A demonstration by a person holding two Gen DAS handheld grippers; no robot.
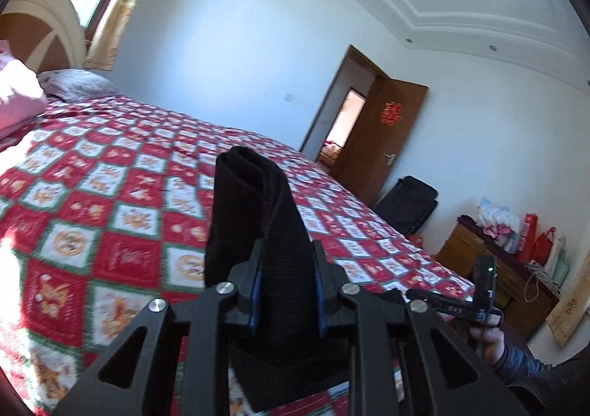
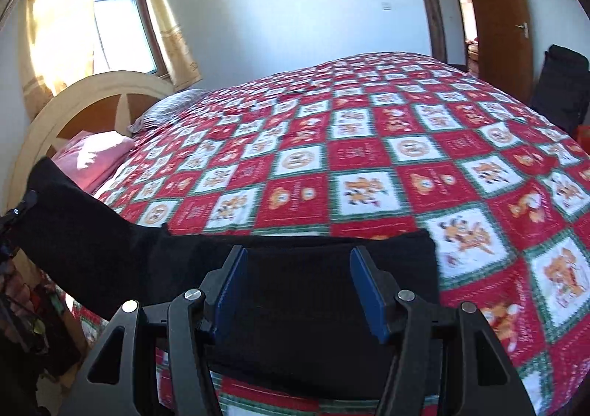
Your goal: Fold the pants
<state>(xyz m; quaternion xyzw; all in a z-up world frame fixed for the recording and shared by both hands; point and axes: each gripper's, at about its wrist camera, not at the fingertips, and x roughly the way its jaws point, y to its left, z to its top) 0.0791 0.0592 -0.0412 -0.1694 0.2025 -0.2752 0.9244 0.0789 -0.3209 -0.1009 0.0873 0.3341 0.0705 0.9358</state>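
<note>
Left wrist view: the left claw [image 1: 287,292] pinches a bunched fold of the black pants [image 1: 254,209], its blue-padded fingers [image 1: 255,300] pressed against both sides of the cloth; the gathered fabric stands up past the fingertips as a thick, rounded roll with a ribbed or knitted band along one edge, lifted above the bed [image 1: 110,195]. The bed is covered by a quilted spread of red and white diamonds edged in green, with a grey pillow [image 1: 75,84] and a pink blanket [image 1: 18,95] near the curved wooden headboard [image 1: 40,32]. At lower right the person's right hand [image 1: 488,342] holds the other tool. Right wrist view: the right claw [image 2: 298,287] is spread wide, its flat blue pads [image 2: 368,294] to either side of a broad, flat end of the pants [image 2: 258,290]; whether they touch the cloth cannot be told. This end lies at the near edge of the bed [image 2: 368,158], while the rest rises in a taut slope toward the left claw [image 2: 16,217] at the frame's left edge. The fabric appears soft, matte and light, draping and creasing freely with no stiffness, so it is likely to sag between holds; edges and corners, such as the waistband or hems, look the best places to grip.
</note>
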